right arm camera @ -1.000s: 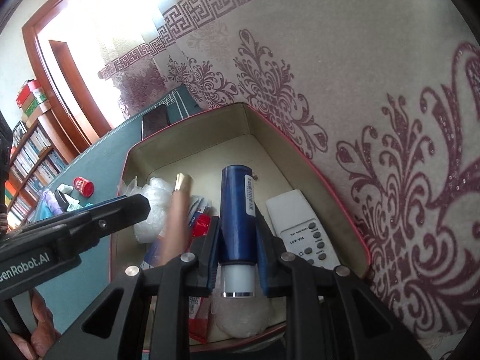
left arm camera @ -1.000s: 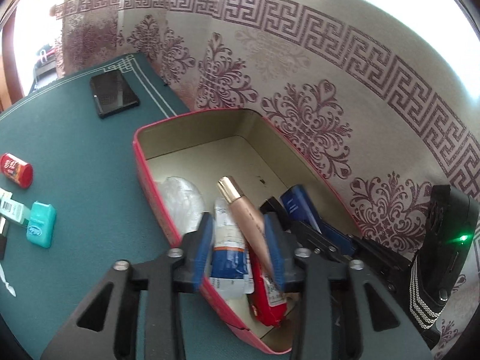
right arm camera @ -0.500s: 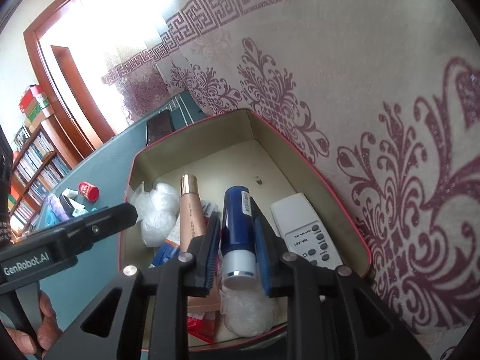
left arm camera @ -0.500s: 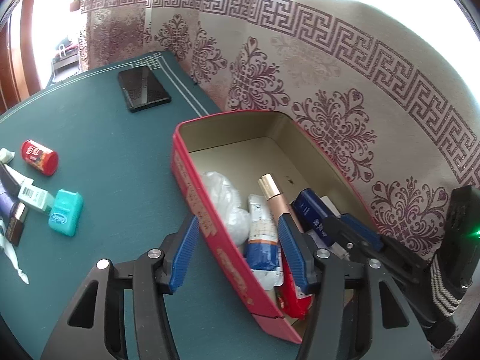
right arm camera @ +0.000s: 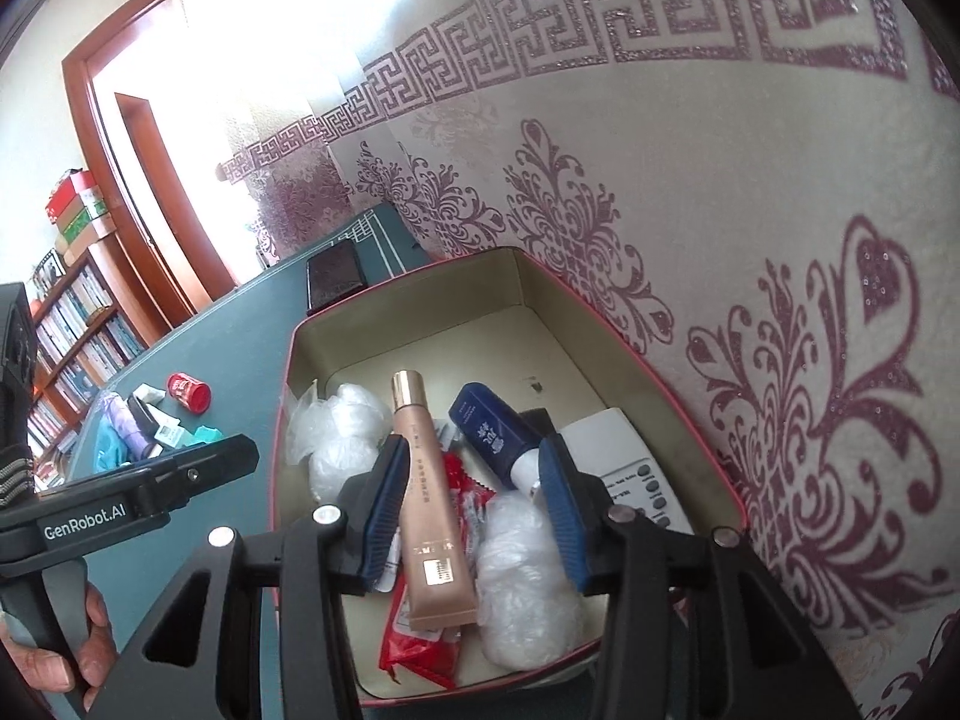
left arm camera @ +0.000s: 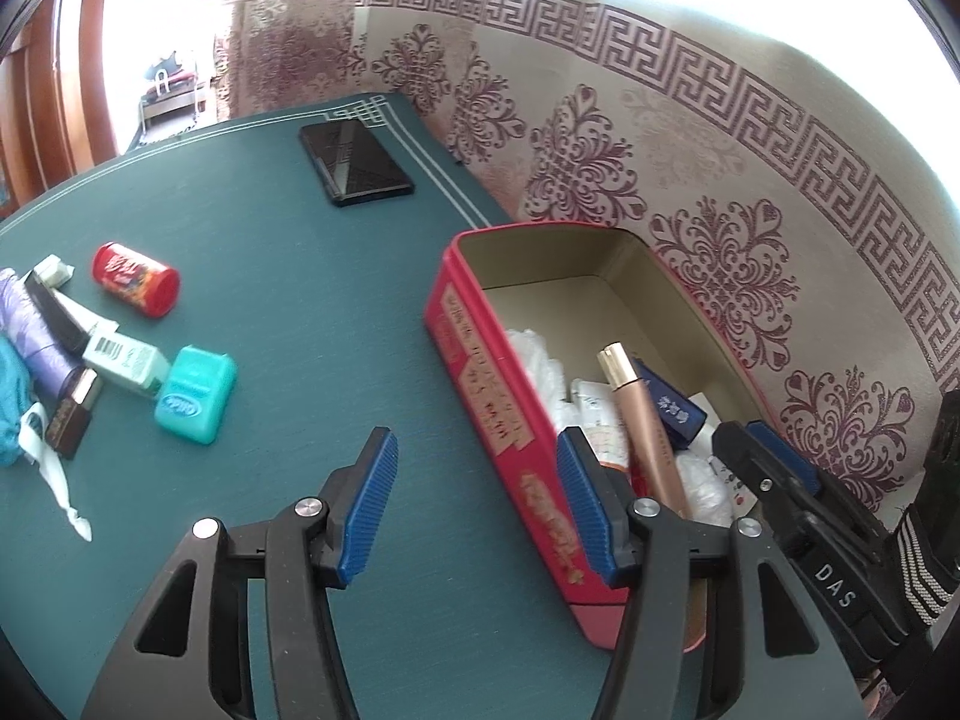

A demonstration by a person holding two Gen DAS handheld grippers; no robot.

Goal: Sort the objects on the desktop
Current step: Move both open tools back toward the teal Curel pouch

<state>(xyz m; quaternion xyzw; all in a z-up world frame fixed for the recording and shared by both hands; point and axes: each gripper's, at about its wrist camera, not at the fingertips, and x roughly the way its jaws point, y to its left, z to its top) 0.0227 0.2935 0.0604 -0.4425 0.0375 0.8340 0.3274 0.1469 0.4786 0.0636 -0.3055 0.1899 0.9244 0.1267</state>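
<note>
Blue bottle (right arm camera: 495,429) now loose in red tin (right arm camera: 672,384), beyond right tongs (right arm camera: 474,510); both tongs (left arm camera: 477,504) agape.

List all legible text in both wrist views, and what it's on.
"GenRobot.AI": left gripper body, seen in the right wrist view.
"DAS": right gripper body, seen in the left wrist view.
Unreadable, too small or blurred: lettering on the red tin, teal floss case, red can, rose-gold tube, navy bottle, remote.

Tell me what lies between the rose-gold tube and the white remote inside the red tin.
In the right wrist view, a dark blue bottle lies between the rose-gold tube and the white remote in the red tin.
</note>
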